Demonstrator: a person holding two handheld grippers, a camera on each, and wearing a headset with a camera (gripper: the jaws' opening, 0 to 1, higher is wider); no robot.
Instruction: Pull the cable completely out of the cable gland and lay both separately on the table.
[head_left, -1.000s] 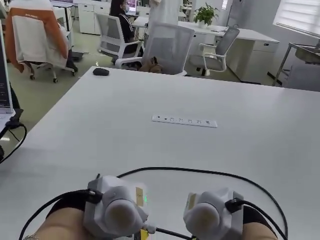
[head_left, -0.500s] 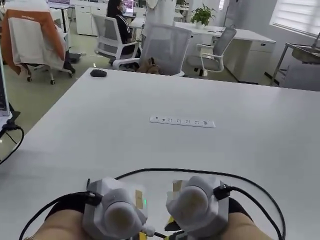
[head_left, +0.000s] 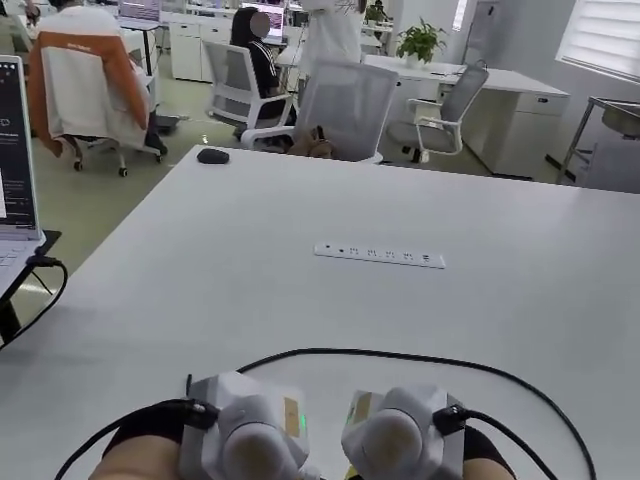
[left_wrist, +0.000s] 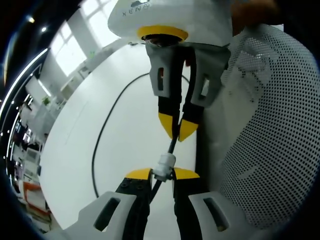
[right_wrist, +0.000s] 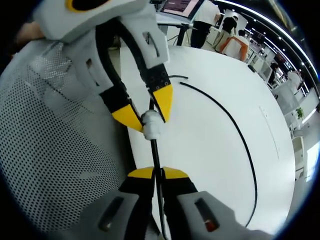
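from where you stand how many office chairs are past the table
4: a chair draped in orange and white far left, a chair with a person seated, a white mesh chair by the table, a grey chair further right. Others may be hidden.

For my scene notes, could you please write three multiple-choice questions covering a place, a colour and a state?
1. Where does the loop of black cable lie? A on the white table; B on the floor; C over a chair.
2. What colour is the cable gland? A red; B white; C green.
3. How is the right claw? A open; B shut on a screwdriver; C shut on the cable.
Answers: 1 A, it loops across the tabletop in the head view; 2 B, white body between the left claw's tips; 3 C, its tips pinch the cable.
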